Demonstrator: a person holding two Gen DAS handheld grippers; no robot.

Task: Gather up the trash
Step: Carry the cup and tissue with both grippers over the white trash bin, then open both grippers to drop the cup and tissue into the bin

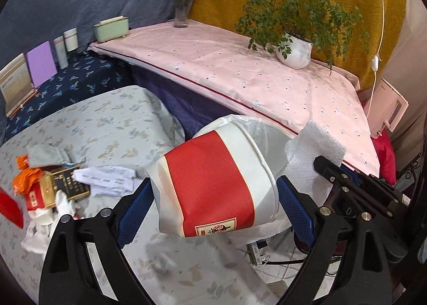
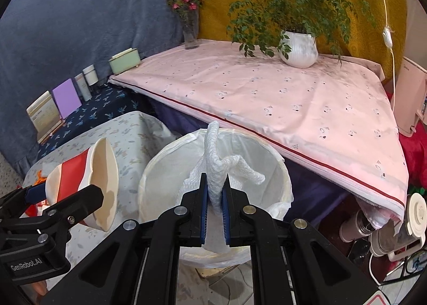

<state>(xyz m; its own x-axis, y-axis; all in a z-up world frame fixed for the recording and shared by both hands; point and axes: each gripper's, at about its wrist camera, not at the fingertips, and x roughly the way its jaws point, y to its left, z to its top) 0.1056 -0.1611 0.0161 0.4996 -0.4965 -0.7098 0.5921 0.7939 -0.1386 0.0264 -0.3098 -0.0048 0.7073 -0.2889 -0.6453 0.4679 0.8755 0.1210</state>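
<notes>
My left gripper (image 1: 213, 190) is shut on a red and white paper cup (image 1: 213, 185), squashed sideways, held just left of the trash bin (image 1: 256, 129). In the right wrist view the cup (image 2: 88, 185) hangs left of the bin's rim (image 2: 160, 161). My right gripper (image 2: 215, 193) is shut on a white paper towel (image 2: 218, 171) and holds it over the white-lined bin. The towel also shows in the left wrist view (image 1: 312, 153). More trash (image 1: 50, 187) lies in a pile on the grey floral table: orange wrapper, red and gold box, white paper.
A pink-covered table (image 2: 293, 102) with a potted plant (image 2: 299, 49) and flower vase (image 2: 190, 33) stands behind the bin. Boxes and bottles (image 2: 66, 97) line a dark blue shelf at left. A white appliance (image 2: 411, 99) and bottles (image 2: 379, 230) sit at right.
</notes>
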